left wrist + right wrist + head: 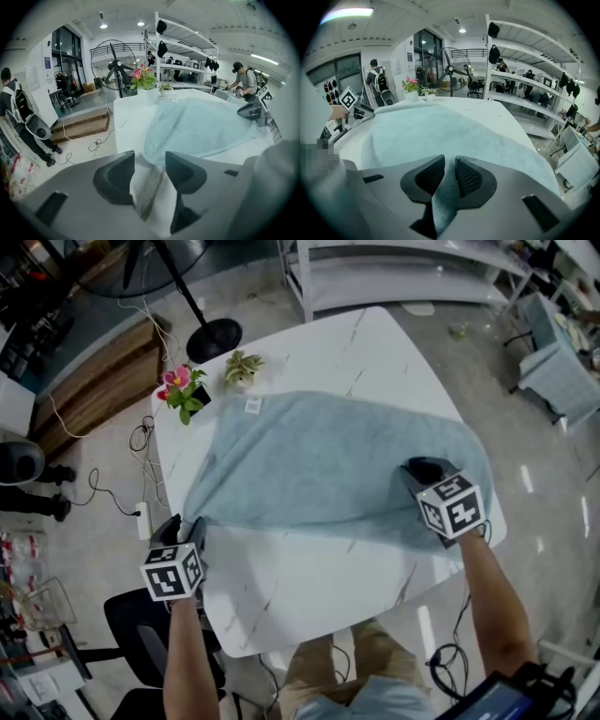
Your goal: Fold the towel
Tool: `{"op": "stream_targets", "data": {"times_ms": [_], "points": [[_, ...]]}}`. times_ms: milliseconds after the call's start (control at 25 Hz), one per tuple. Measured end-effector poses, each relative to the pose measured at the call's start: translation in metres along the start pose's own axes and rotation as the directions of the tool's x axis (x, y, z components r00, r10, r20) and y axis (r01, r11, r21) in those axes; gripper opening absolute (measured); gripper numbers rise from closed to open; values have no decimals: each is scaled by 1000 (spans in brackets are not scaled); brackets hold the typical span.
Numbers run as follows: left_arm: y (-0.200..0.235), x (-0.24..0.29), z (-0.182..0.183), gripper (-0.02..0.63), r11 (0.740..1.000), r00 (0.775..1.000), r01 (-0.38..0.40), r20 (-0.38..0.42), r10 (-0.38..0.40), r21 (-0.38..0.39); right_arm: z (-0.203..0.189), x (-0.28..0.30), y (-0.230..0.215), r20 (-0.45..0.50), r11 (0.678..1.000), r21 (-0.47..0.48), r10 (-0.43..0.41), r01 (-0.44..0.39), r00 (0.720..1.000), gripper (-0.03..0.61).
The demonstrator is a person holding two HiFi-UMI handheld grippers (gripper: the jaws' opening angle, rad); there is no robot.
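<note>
Towel (328, 465) on table (309, 587), right gripper view shows right claw (450, 163) pinching fabric, left claw (149, 158) open.

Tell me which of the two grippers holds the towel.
The right gripper: the towel is pinched between its jaws. The left gripper has its jaws apart, gripping nothing.

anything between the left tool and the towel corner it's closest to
Nothing visible. The open left tool sits just short of the near-left corner of the towel, only table surface between them. The flowering plant and small green plant stand beyond its far edge.
</note>
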State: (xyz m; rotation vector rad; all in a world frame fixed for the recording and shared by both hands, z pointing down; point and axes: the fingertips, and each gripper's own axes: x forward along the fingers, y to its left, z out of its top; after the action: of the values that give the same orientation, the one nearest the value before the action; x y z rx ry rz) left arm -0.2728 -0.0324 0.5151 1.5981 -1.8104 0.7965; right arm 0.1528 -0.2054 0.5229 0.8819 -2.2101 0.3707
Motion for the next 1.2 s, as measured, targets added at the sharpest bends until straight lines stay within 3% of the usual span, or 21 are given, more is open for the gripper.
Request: {"op": "stream_targets", "data": {"times_ms": [120, 240, 360, 400, 480, 680, 920, 1200], "points": [[-6, -9, 3, 206, 999, 999, -2, 34, 0, 36, 8, -8, 2, 46, 1000, -9, -12, 13, 999, 89], [-12, -32, 20, 202, 999, 993, -7, 120, 2, 41, 20, -41, 2, 119, 999, 23, -44, 41, 992, 91], [-37, -59, 44, 142, 997, 969, 29, 244, -45, 67, 6, -82, 6, 144, 993, 88, -86, 74, 986, 89], [-52, -64, 51, 97, 995, 957, 56, 279, -77, 81, -6, -93, 12, 138, 991, 109, -91, 76, 986, 81], [-85, -69, 61, 74, 988, 937, 118, 320, -144, 99, -38, -108, 32, 100, 987, 140, -87, 73, 991, 70], [-160, -60, 71, 32, 961, 912, 216, 316, -261, 171, -106, -110, 59, -5, 979, 185, -92, 91, 996, 66], [-213, -49, 69, 28, 930, 903, 270, 271, -334, 247, -121, -123, 56, -40, 975, 201, -85, 91, 996, 50], [-227, -56, 63, 26, 912, 899, 299, 237, -367, 279, -135, -140, 55, -54, 967, 238, -84, 94, 995, 44]]}}
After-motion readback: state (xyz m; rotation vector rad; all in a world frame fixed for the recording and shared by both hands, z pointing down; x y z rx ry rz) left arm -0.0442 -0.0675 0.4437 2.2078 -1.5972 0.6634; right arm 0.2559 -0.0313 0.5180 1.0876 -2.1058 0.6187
